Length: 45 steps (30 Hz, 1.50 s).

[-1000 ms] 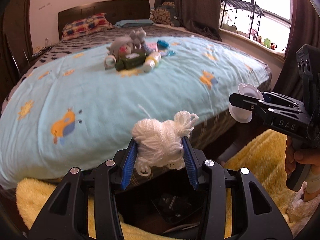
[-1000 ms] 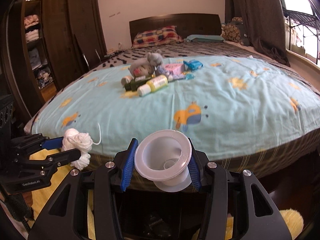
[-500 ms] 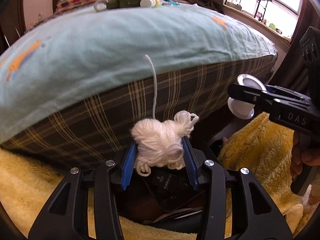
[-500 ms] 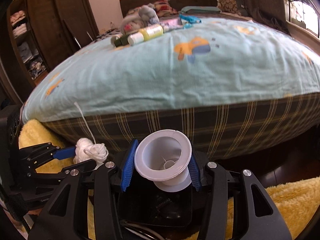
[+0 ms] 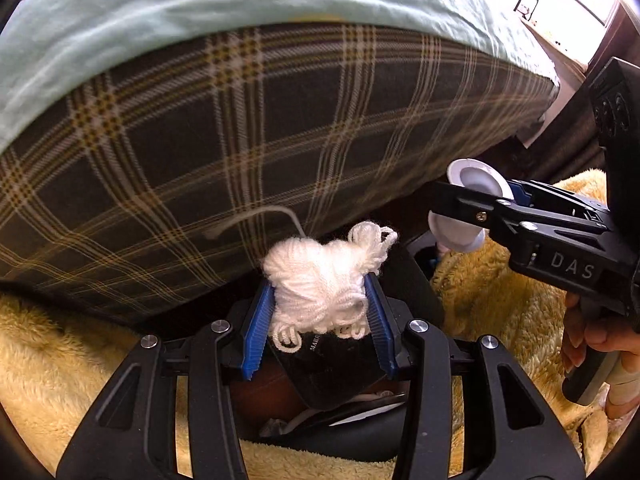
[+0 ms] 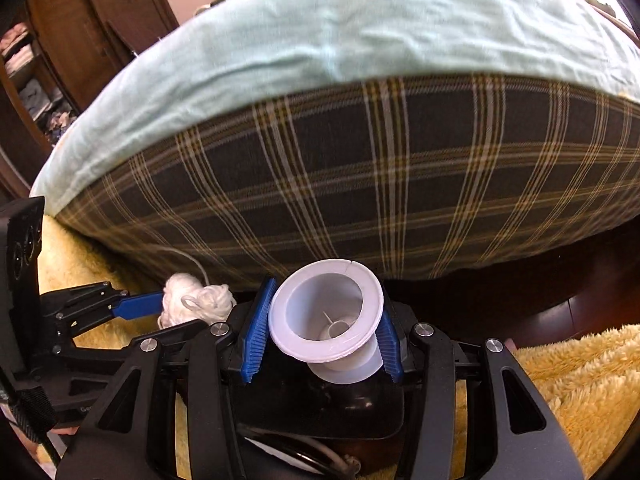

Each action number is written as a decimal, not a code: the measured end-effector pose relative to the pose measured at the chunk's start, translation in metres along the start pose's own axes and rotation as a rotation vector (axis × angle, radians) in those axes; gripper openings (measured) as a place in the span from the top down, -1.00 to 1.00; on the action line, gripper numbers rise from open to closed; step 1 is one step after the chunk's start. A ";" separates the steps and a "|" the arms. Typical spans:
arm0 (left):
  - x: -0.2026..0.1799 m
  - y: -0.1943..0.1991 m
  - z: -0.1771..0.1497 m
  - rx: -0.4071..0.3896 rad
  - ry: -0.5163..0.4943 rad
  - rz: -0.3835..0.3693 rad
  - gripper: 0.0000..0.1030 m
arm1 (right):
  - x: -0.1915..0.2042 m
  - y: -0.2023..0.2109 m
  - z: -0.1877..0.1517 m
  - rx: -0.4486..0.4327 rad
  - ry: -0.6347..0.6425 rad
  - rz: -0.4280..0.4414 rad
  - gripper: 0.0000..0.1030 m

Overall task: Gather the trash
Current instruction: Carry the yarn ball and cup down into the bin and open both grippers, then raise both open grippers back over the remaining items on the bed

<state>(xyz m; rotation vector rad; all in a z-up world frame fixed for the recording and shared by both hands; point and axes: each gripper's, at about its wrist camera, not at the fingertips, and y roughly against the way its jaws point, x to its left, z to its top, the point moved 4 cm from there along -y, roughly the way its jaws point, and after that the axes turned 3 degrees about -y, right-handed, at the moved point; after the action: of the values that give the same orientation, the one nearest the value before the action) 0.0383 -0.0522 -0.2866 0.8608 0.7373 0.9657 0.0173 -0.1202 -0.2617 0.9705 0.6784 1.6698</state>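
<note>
Beside plaid bed side (image 5: 280, 128), above yellow rug (image 6: 580, 380): left tool (image 5: 320, 308) squeezing white yarn ball (image 5: 324, 276); right tool (image 6: 324, 328) squeezing white plastic cup (image 6: 326, 316).

Fluffy white yarn (image 5: 324, 280), smooth plastic spool (image 6: 332, 320), shaggy yellow rug (image 6: 580, 380), woven plaid bedcover (image 5: 248, 148).

A pale-blue sheet (image 6: 360, 32) is covering the plaid-sided bed (image 6: 400, 184); a yellow fluffy rug (image 5: 60, 380) is lying on the floor.

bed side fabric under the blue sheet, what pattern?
Dark plaid bed side fabric with yellow and white lines; clearest in right wrist view.
</note>
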 end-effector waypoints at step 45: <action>0.044 0.127 0.089 -0.344 -0.028 0.215 -0.39 | 0.015 0.095 0.166 -0.339 0.013 0.051 -0.34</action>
<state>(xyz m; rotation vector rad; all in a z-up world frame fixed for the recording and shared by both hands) 0.0813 0.0016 -0.1404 0.6572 0.4411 1.2277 0.1106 -0.1385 -0.0956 0.7390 0.3637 1.7663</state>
